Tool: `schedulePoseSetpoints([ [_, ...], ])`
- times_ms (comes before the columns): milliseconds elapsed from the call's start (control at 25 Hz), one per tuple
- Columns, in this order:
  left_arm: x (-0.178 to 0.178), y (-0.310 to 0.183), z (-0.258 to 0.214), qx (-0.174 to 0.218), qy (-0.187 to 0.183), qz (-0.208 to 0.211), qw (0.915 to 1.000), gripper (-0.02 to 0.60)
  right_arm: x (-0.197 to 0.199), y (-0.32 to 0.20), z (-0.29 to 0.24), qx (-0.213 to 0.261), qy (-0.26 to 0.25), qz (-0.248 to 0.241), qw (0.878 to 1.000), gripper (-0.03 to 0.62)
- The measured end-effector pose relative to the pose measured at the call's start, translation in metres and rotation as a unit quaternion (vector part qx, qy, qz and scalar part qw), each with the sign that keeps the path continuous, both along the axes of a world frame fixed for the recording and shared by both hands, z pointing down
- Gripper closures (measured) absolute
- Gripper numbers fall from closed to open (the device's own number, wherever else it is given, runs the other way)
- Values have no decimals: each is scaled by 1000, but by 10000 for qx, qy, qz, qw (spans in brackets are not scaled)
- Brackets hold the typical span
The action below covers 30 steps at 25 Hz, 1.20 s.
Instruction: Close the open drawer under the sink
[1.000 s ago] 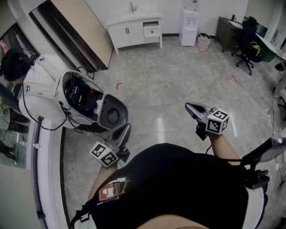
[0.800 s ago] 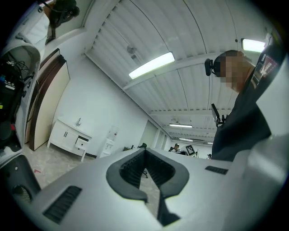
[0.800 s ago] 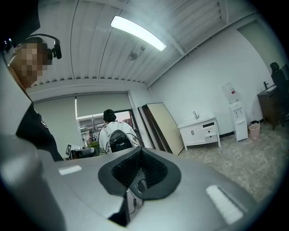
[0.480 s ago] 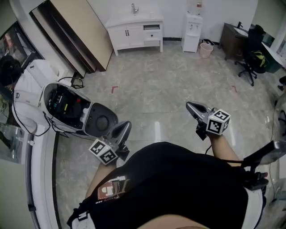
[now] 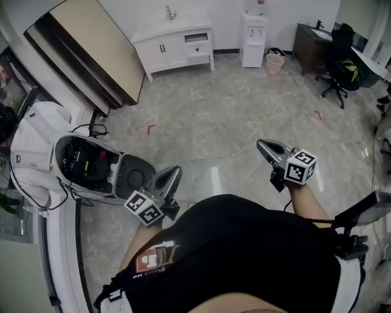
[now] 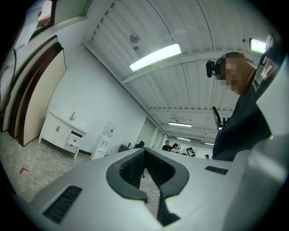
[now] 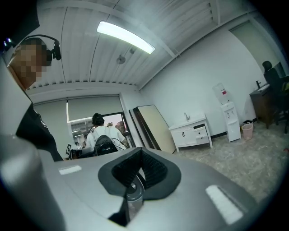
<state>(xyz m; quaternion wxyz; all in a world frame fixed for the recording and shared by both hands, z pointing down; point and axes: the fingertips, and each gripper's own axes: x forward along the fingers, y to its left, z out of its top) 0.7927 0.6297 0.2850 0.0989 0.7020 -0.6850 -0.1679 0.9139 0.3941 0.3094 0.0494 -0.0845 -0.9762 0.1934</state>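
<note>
Two grippers (image 5: 173,173) (image 5: 263,145), one sink cabinet (image 5: 165,46), one open drawer (image 5: 197,38), one water dispenser (image 5: 252,40) — one bin (image 5: 275,63).

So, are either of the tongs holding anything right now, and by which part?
Nothing is held. The left tongs and the right tongs are both shut and empty, with the open drawer across the room.

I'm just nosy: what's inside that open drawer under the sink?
The drawer juts out of the white cabinet, below the faucet. Only a dark strip shows at its top; from this far off, its contents cannot be made out.
</note>
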Motion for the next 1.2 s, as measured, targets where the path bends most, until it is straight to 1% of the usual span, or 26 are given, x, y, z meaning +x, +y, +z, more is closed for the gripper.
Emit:
schedulePoseSetpoints([
  [120,-31,-5,-8,65,0,152,9999,581,-27,0,-12,95,14,121,9999,592],
  [280,-87,-1,-20,65,-31,412,9991,580,-75,14,-32,209,-1,290,9994,592],
  [440,-141,0,-29,116,-69,630,9979,580,-126,18,-41,216,1,500,9985,593],
  [600,-190,-3,-29,94,-79,790,9968,580,-181,20,-44,215,29,520,9984,592],
  [720,-227,4,-21,68,-29,872,9962,580,-223,32,-42,188,39,507,9985,592],
  [880,-262,7,-19,52,30,858,9963,580,-259,37,-39,122,118,451,9988,594],
  [1080,-291,-5,-13,-25,163,648,9978,581,-290,12,-32,20,237,344,9991,594],
  [1200,-307,-20,-7,-81,181,465,9987,581,-312,-9,-25,-108,230,193,9995,594],
])
